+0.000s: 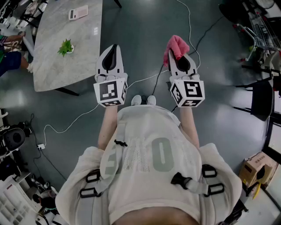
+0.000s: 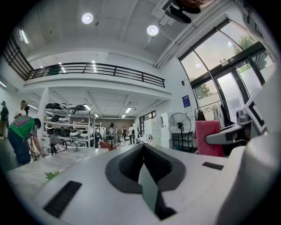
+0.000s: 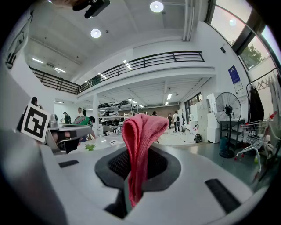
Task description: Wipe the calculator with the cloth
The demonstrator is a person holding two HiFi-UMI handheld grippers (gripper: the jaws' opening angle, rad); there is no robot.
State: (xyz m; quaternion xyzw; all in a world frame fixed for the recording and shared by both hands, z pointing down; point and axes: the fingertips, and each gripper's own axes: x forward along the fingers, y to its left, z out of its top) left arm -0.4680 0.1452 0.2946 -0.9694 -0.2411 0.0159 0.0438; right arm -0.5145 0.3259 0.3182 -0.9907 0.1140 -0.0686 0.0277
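The cloth (image 1: pixel 177 45) is pink and bunched into a fold. It sits upper right of centre, pinched between the jaws of the right gripper (image 1: pixel 179 57) and sticking out past their tips. The calculator (image 1: pixel 78 12), pale and flat, lies on the grey table (image 1: pixel 57 66) at upper left, well apart from the cloth.

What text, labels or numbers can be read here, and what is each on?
"O": large pale letter on the person's shirt; the neighbouring letters are broken by the straps and unreadable.
Blue wall sign: too small to read.
Calculator: keys and display too small to read.
Square markers: patterns only, no words.
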